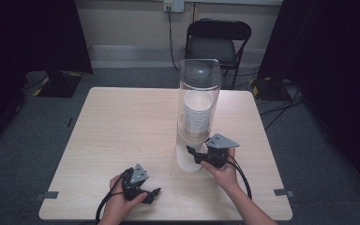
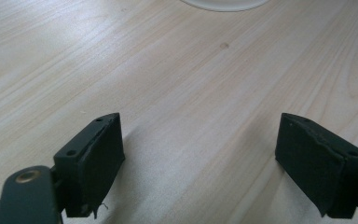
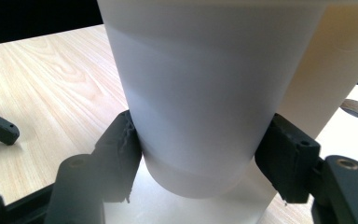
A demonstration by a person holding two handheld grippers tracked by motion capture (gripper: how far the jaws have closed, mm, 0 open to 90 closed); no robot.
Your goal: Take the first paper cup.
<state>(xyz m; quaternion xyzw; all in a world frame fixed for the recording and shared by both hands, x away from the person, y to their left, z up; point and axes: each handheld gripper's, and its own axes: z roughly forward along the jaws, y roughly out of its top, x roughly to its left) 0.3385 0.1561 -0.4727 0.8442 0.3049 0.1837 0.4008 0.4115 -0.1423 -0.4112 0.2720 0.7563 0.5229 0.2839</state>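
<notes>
A tall clear dispenser tube [image 1: 199, 89] stands upright on the right half of the wooden table [image 1: 122, 122], with a stack of white paper cups [image 1: 198, 115] inside it. At the foot of the tube, my right gripper [image 1: 191, 153] is shut on the lowest white cup [image 1: 189, 161]. In the right gripper view, both pads [image 3: 121, 149] press on that cup [image 3: 200, 93], with my right gripper [image 3: 200, 156] around its lower part. My left gripper [image 1: 153, 194] rests low near the table's front edge. It stands open [image 2: 200, 158] with only bare wood between its jaws.
A black folding chair [image 1: 218, 42] stands beyond the table's far edge. Cables run over the grey floor at the right. A cream-coloured column [image 3: 328, 65] rises behind the held cup. The white round base [image 2: 223, 3] lies ahead of the left gripper.
</notes>
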